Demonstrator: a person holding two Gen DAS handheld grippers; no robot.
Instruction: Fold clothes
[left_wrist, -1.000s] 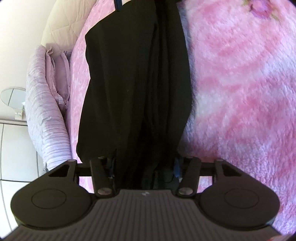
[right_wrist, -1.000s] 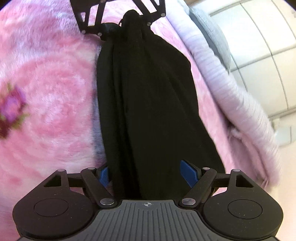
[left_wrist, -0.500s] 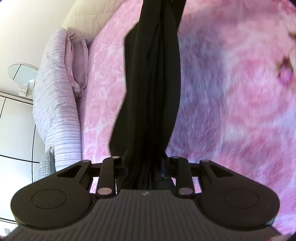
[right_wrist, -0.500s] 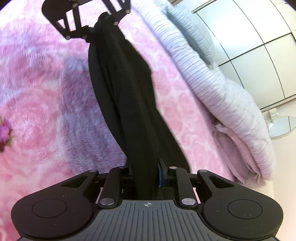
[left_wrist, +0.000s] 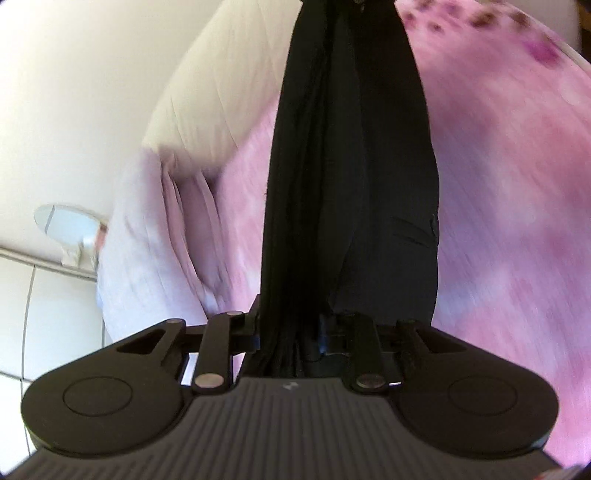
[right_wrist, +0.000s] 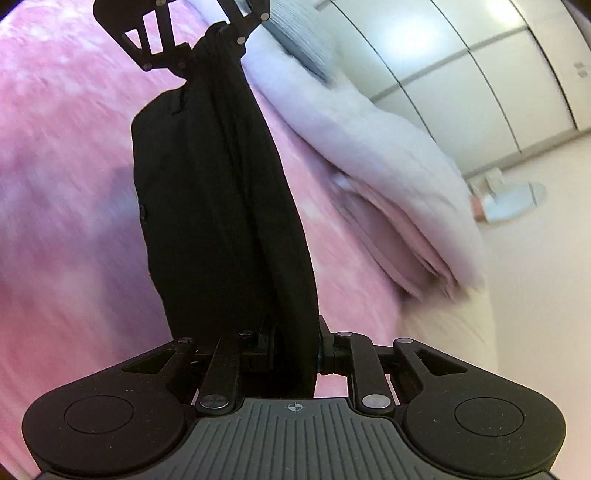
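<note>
A black garment is bunched into a long band and hangs stretched between my two grippers, above the pink blanket. In the left wrist view my left gripper is shut on one gathered end of it. The right wrist view shows my right gripper shut on the other end, with the garment running away from it up to the left gripper at the top of that view. A loose flap of the cloth sags to one side. The fingertips are hidden by the fabric.
A fluffy pink blanket covers the bed below. A folded lilac quilt lies along the bed's edge by a cream padded headboard. A small round mirror and white wardrobe doors stand beyond.
Both grippers have closed on the ends of the black garment and risen with it. The garment has left the blanket and now hangs narrow and taut between them.
</note>
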